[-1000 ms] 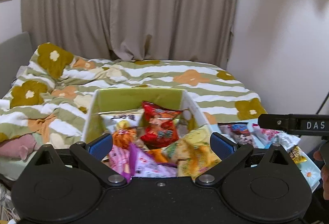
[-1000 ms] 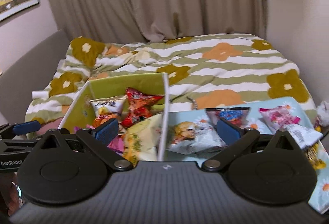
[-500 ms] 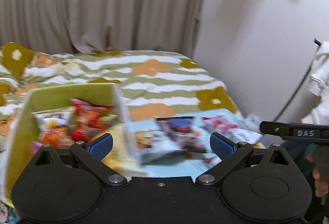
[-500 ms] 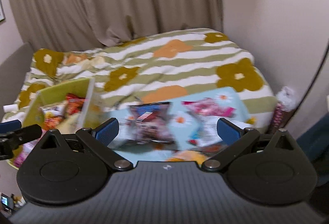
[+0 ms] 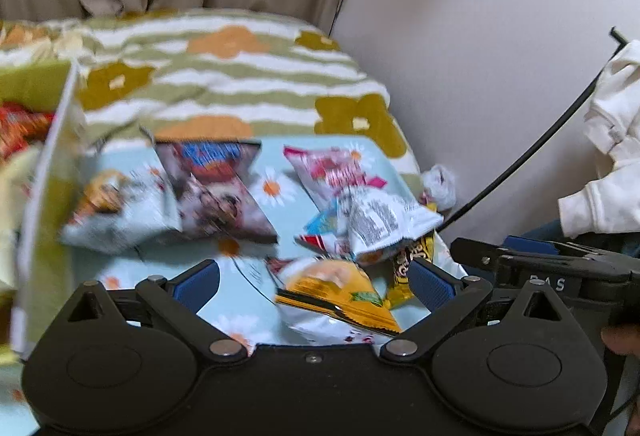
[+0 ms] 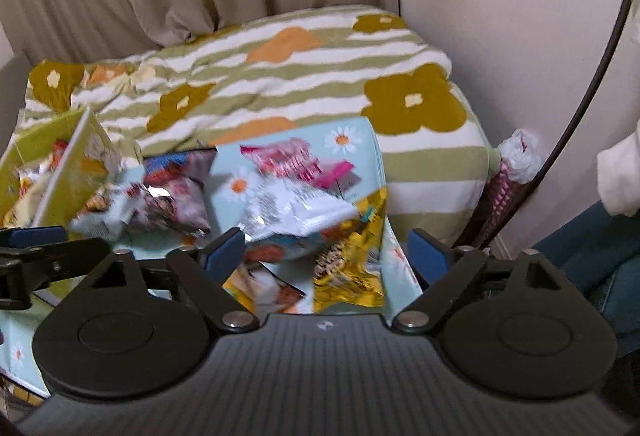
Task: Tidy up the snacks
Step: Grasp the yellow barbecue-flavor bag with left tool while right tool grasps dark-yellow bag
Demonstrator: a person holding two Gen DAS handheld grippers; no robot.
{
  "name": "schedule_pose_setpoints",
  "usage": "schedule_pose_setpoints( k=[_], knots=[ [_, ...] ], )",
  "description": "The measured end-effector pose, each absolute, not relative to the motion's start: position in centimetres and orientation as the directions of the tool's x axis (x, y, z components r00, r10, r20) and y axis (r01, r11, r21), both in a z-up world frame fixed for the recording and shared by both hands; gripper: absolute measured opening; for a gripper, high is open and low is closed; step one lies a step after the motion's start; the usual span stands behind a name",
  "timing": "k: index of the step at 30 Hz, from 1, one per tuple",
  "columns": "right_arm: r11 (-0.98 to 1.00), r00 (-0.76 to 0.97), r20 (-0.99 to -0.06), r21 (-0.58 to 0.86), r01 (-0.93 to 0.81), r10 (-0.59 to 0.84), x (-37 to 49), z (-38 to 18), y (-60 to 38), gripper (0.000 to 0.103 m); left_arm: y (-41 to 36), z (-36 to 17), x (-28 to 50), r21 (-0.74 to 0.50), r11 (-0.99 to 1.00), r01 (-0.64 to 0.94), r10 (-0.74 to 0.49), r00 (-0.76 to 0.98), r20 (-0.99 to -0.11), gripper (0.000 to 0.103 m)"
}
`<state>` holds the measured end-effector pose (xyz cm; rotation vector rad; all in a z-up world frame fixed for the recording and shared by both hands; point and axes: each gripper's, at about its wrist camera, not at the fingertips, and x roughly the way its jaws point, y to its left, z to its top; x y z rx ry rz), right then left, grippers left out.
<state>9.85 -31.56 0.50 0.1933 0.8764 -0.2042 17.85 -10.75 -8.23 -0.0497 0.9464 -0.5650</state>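
Note:
Loose snack packets lie on a light blue daisy cloth (image 5: pixel 276 191): a white one (image 5: pixel 116 203), a dark one (image 5: pixel 216 191), a pink one (image 5: pixel 336 171), a white printed one (image 5: pixel 384 215) and a gold one (image 6: pixel 352 260). My left gripper (image 5: pixel 314 284) hangs open above an orange-and-white packet (image 5: pixel 332 288), apart from it. My right gripper (image 6: pixel 326 250) is just to its right with its jaws closing; the gold and white packets (image 6: pixel 296 211) lie below between the fingers, untouched. The green box (image 5: pixel 44 195) full of snacks stands at the left.
The cloth lies on a striped flowered duvet (image 6: pixel 320 75) against a curtain and a white wall. A black cable (image 5: pixel 540 155), white clothing (image 5: pixel 608 163) and a crumpled wrapper (image 5: pixel 440 183) are at the right. A person's finger (image 5: pixel 616 340) shows beside the right gripper.
Both views have swung right and tilted down, from the green box to the loose packets on the cloth. The right jaws have narrowed a little.

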Motion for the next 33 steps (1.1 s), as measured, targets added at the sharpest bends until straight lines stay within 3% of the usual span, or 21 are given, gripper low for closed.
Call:
schedule_pose_setpoints(
  k=[5,18,22,26,33],
  knots=[
    [0.974,0.594,-0.804,0.1,0.202,-0.041,10.8,-2.0,-32.8,0.089,-12.6,-10.8,18.5,-0.307,0.872,0.38,-0.457,0.413,-0.787,0.102],
    [0.984,0.581,-0.814,0.12,0.128,0.024,13.4,-6.8,-33.6,0.078,-12.6,-16.6,19.9,-0.445,0.875,0.19,-0.484,0.327,-0.812,0.095],
    [0.982,0.574,-0.818,0.13,0.137,0.028,13.8,-7.8,-33.9,0.078,-12.4,-17.9,20.1,-0.503,0.853,0.14,-0.522,0.283,-0.805,0.071],
    [0.979,0.575,-0.818,0.139,0.152,0.026,14.0,-8.3,-34.1,0.078,-12.5,-17.8,19.5,-0.484,0.863,0.148,-0.505,0.303,-0.808,0.064],
    [0.975,0.568,-0.822,0.152,0.164,0.032,14.2,-8.7,-34.6,0.078,-12.1,-17.2,18.5,-0.446,0.881,0.156,-0.472,0.336,-0.815,0.061]
  ],
)
